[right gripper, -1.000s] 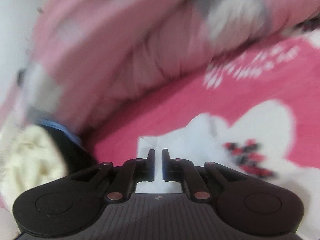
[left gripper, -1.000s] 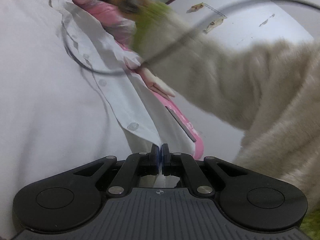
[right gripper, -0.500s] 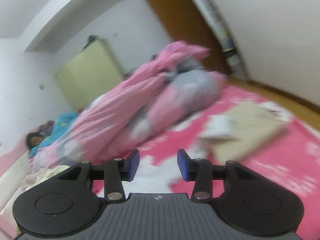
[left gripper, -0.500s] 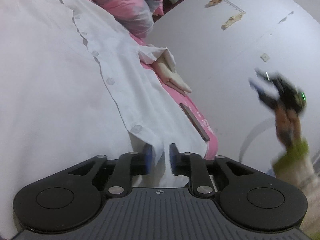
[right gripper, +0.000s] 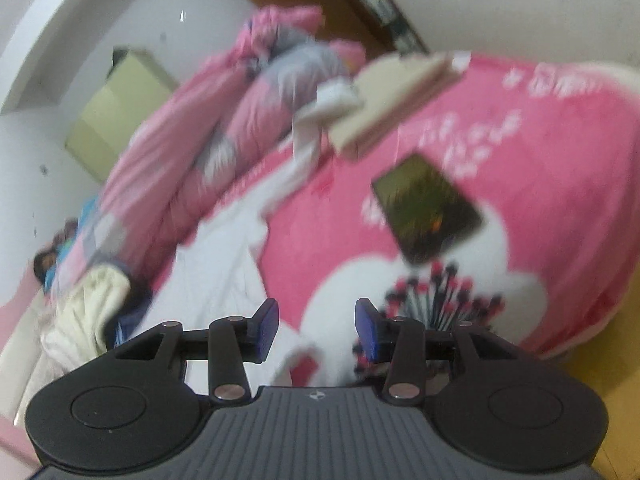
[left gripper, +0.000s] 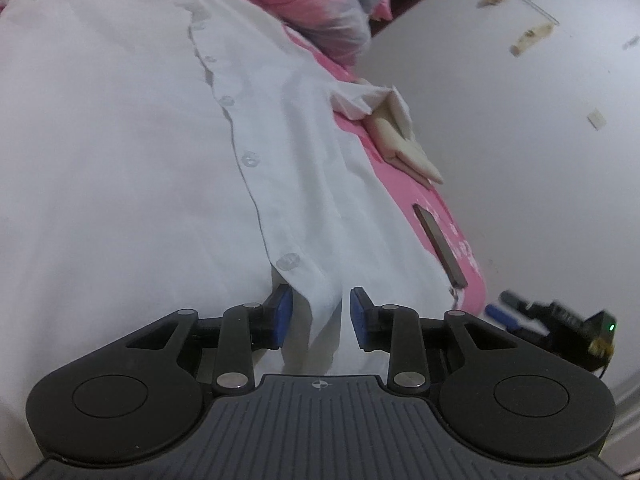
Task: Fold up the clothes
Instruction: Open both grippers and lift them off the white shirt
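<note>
A white button-up shirt (left gripper: 120, 160) lies spread flat on the pink bed, its button placket (left gripper: 250, 160) running towards me. My left gripper (left gripper: 320, 316) is open at the shirt's bottom hem, and a fold of the hem sits loose between its blue pads (left gripper: 283, 312). In the right wrist view the same shirt (right gripper: 224, 276) shows blurred at the lower left. Hovering above the bed's near edge, my right gripper (right gripper: 316, 326) is open and holds nothing. The right gripper (left gripper: 560, 320) also shows at the far right of the left wrist view.
A dark phone (right gripper: 428, 212) lies on the pink bedspread (right gripper: 540, 184), right of the shirt. A folded beige garment (right gripper: 396, 96) sits farther back. A bunched pink quilt (right gripper: 192, 152) runs along the bed's far side, and a cream fabric pile (right gripper: 84, 312) lies at left.
My left gripper went from shut on the shirt hem to open, letting the hem go. The right gripper opened too and swung back from the shirt towards the bed's near edge.
</note>
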Available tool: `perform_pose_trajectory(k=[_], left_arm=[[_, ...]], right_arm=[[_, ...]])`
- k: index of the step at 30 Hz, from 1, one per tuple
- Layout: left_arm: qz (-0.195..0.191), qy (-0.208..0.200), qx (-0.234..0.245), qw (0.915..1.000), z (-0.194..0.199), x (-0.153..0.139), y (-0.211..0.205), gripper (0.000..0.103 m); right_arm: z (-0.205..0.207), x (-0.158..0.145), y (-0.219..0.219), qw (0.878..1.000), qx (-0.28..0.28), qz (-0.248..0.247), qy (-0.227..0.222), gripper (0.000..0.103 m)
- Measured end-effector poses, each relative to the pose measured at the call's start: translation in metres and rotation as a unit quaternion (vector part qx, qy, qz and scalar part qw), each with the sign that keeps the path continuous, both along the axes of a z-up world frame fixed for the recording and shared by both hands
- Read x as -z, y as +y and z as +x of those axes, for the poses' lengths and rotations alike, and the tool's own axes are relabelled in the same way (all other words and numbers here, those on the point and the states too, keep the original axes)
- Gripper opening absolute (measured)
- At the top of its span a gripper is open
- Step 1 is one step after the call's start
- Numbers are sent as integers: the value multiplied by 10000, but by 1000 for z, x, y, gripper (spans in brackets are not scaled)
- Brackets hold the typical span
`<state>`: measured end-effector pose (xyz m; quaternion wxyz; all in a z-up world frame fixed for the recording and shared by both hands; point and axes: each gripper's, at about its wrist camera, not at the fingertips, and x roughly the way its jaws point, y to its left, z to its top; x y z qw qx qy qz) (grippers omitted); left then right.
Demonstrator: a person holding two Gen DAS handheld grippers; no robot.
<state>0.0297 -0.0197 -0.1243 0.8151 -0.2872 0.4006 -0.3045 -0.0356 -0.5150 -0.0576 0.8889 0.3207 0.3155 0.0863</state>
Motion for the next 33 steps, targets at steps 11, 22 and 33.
perform_pose_trajectory(k=[11, 22, 33], left_arm=[[157, 108, -357, 9992, 7, -11, -4, 31], [305, 183, -434, 9984, 12, -13, -6, 31], [374, 201, -424, 9982, 15, -13, -8, 31]], right_arm=[[1, 11, 49, 9750, -1258, -1747, -549, 40], [6, 17, 72, 9480, -1788, -2476, -900, 39], [20, 26, 63, 9614, -1586, -2105, -785, 39]])
